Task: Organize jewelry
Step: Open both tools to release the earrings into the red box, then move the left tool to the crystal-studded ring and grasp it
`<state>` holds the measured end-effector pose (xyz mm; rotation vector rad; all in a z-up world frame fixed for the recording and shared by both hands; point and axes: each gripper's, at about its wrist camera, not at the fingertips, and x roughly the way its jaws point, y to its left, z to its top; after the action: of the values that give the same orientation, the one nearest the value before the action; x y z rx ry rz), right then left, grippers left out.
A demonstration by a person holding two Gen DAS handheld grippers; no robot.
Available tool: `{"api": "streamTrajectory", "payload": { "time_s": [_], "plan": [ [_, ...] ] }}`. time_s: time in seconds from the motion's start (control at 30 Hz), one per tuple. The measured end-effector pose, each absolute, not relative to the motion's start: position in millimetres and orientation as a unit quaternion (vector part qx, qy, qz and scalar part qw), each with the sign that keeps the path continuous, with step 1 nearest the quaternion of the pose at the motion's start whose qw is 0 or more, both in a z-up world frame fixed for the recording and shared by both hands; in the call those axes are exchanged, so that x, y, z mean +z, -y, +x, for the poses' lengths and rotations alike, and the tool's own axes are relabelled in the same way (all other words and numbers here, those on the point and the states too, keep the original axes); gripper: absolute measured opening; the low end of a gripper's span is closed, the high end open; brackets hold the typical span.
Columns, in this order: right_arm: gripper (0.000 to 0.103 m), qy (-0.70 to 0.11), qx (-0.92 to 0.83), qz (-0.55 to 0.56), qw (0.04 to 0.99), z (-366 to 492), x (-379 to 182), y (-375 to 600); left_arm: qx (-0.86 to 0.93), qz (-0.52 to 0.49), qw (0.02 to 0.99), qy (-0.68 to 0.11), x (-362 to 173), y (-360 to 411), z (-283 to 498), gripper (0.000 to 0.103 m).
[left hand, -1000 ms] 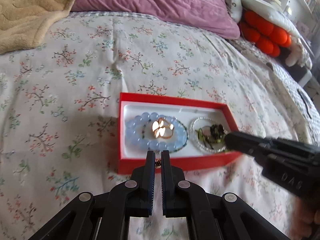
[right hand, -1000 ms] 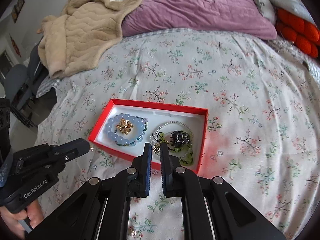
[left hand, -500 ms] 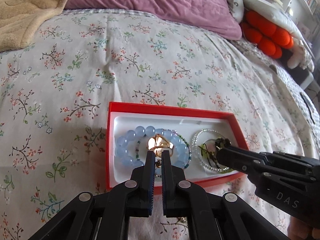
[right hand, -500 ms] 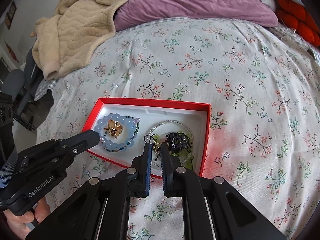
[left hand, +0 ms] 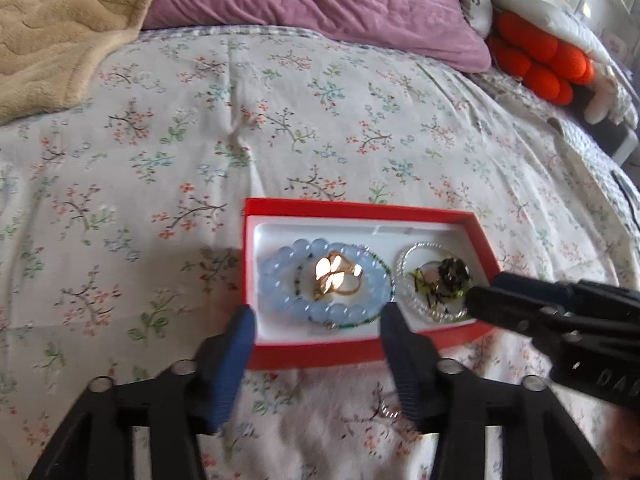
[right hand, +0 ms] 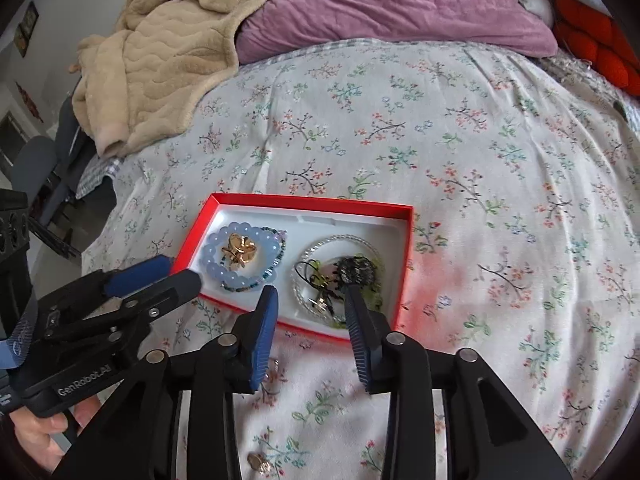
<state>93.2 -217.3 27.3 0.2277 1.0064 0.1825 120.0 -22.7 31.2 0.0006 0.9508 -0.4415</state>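
A red jewelry box [left hand: 360, 211] [right hand: 304, 200] with a white insert lies on the floral bedspread. Its left half holds a blue bead bracelet [left hand: 280, 264] [right hand: 212, 268] around a gold bow brooch [left hand: 338, 276] [right hand: 239, 249]. Its right half holds a clear bead bracelet [left hand: 428, 250] [right hand: 340, 240] with dark and green pieces [left hand: 452, 274] [right hand: 356, 270]. My left gripper [left hand: 316, 326] is open at the box's near edge; it also shows in the right wrist view [right hand: 168, 274]. My right gripper [right hand: 310, 304] is open over the box's near right part. Both are empty.
Small metal pieces lie on the bedspread before the box: a ring [left hand: 390, 412] [right hand: 274, 376] and a gold piece [right hand: 258, 462]. A beige blanket [right hand: 160, 64], a purple pillow [right hand: 380, 0] and orange cushions [left hand: 540, 60] lie at the bed's far end.
Both grippers have opened from shut. The left gripper has let go of the small charm it held.
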Motion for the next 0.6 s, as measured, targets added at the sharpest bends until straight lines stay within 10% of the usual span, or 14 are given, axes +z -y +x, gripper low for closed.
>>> {"api": "streamTrajectory", "payload": {
  "time_s": [0.13,0.6],
  "plan": [
    [0.06,-0.479,0.071,0.106,0.868,81.7,32.3,225.1,-0.189,0.022,0.866,-0.462,31.5,15.5,109.8,0.082],
    [0.069,-0.524,0.02,0.092,0.846,41.0,23.9,235.5,-0.135,0.066,0.852,-0.502,20.7,5.7,70.9,0.095]
  ]
}}
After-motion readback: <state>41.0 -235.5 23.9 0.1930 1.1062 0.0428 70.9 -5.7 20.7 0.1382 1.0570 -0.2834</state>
